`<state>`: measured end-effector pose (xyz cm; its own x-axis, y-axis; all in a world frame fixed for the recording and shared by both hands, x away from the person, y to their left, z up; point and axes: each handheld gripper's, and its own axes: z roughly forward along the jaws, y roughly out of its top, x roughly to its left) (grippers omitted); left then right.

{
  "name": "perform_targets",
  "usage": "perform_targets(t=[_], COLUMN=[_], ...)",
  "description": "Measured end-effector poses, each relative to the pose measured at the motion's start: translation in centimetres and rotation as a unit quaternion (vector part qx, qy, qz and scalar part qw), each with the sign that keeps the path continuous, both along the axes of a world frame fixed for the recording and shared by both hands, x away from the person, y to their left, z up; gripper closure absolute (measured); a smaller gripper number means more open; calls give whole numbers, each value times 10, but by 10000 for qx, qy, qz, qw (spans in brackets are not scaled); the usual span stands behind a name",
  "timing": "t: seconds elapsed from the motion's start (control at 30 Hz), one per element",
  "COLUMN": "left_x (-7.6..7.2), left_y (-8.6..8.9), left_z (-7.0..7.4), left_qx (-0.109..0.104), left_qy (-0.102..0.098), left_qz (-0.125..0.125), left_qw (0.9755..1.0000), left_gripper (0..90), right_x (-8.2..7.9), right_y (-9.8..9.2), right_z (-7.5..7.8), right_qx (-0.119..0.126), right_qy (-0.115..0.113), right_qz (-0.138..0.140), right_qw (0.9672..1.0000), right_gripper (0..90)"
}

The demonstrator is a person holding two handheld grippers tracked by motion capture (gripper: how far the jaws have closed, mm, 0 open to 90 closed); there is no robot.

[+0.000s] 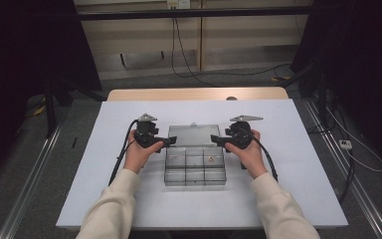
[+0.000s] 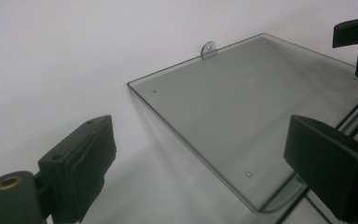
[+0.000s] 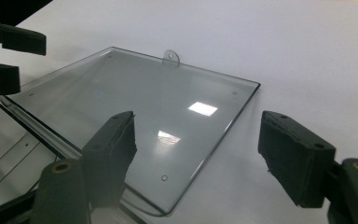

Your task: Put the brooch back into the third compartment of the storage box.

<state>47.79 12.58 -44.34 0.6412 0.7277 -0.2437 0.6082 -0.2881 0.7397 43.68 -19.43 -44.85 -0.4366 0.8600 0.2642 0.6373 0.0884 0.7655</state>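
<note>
box (image 1: 195, 169): I see clear plastic, split into small compartments, open, near the table's middle
lid (image 1: 194, 135): clear, folded back flat on the table beyond the compartments, hinged along their far edge
tab (image 2: 208, 48): small, rounded, with a hole, on the lid's far edge
contents (image 1: 210, 159): one tiny piece in a right-hand compartment, too small for me to identify

A compartment box (image 1: 195, 167) sits near the middle of the tabletop (image 1: 288, 164), with its lid (image 1: 194, 134) laid open flat behind it, away from the person. A small tab (image 2: 208, 49) juts from the lid's far edge. One small item (image 1: 210, 159) lies in a right-hand compartment of the back row. The left tongs (image 1: 167, 142) hang at the box's left side, near where lid meets box, and the right tongs (image 1: 216, 140) at the right side, facing each other across it, each pair standing apart over a near corner of the lid.
</note>
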Motion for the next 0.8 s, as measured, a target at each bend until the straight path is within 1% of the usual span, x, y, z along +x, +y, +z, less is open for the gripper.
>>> perform_targets(t=[0.07,0.1,0.2,0.33,0.43,0.47,0.57,0.6,0.67,0.8], left_x=[3,4,7,10,11,11,12,12,12,11], left_y=[-3,-4,-6,-9,-9,-10,-10,-11,-12,-15], left_z=[-3,-4,-9,-12,-13,-14,-15,-15,-15,-15], left_qx=[16,65,71,-19,-52,-86,-169,-165,-227,-291], left_qy=[74,116,168,265,295,316,444,447,509,575], left_qz=[-7,-11,3,-10,-45,-10,-23,-18,-58,-51], left_qw=[10000,9999,9998,9996,9995,9995,9989,9989,9984,9979], left_gripper=[94,96,96,99,105,107,122,128,151,185], right_x=[1,1,3,4,4,4,5,5,5,5], right_y=[1,2,3,5,6,6,5,5,5,5], right_z=[-2,-3,-6,-8,-9,-10,-11,-12,-12,-13], right_qx=[-7,-14,-13,-3,66,79,235,307,369,507], right_qy=[48,66,91,181,225,235,359,421,465,561], right_qz=[6,13,-2,20,11,10,3,-13,-13,-11], right_qw=[10000,10000,10000,9998,9997,9997,9991,9986,9982,9971], right_gripper=[277,277,278,278,280,281,289,297,312,339])
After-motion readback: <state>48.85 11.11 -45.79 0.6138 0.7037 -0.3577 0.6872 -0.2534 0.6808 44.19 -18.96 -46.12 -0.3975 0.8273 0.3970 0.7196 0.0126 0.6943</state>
